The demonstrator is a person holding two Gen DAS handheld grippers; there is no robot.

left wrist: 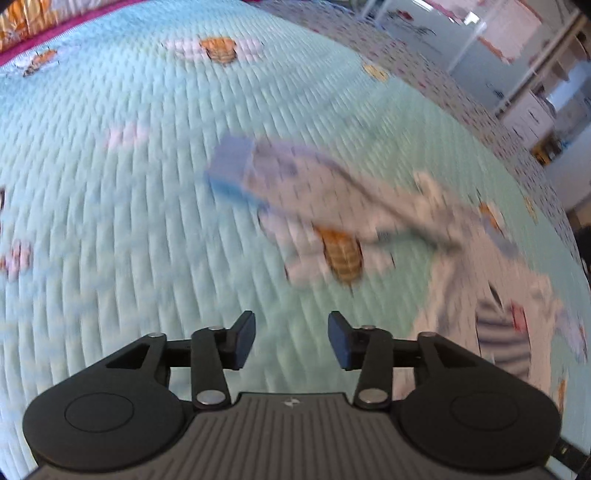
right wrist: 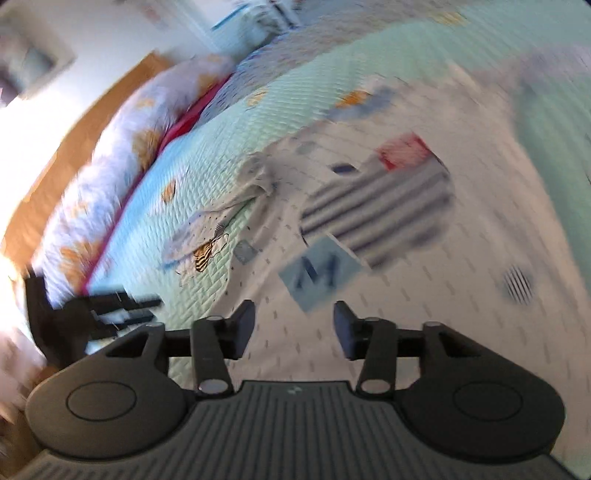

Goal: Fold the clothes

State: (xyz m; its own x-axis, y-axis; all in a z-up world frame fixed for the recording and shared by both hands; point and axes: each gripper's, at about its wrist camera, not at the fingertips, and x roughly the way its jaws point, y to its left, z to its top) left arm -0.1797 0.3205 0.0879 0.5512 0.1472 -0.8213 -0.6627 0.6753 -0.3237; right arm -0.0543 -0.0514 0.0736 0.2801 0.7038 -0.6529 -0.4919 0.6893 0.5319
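Your left claw [left wrist: 291, 339] is hanging wide open with nothing between its blue pads [left wrist: 245, 339], hovering over bare mint quilt [left wrist: 110, 229]. In this left wrist view the whole scene is smeared by motion blur. The quilt is covering the bed, printed with bees and pale flowers. A sleeve [left wrist: 280, 173] of the white shirt [left wrist: 498, 295] is stretching across the quilt ahead of the claw, its blue cuff [left wrist: 229, 166] lying at the far left end. The body of the shirt is spreading out at the right, well clear of your pads, and a striped patch [left wrist: 498, 339] is showing on it. A pink-edged pillow [left wrist: 26, 26] is lying along the upper left corner, and white furniture [left wrist: 517, 55] is standing beyond the bed at the upper right.

Your right claw [right wrist: 294, 328] is also standing open and gripping nothing, its jaws spread over the shirt [right wrist: 424, 314]. In the right wrist view the shirt is lying flat on the quilt [right wrist: 184, 166], filling the middle and right of the frame. A pale blue square with a dark letter M [right wrist: 319, 275] is sitting just ahead of your pads, the striped patch [right wrist: 380, 210] is lying beyond it with a red block [right wrist: 402, 149] at its far edge. The sleeve [right wrist: 221, 218] is trailing off to the left across a bee print. Your other claw [right wrist: 110, 310] is appearing dark and blurred at the left edge, near the quilt's border. A flowered pillow [right wrist: 122, 147] is lying against a wooden headboard [right wrist: 74, 122].
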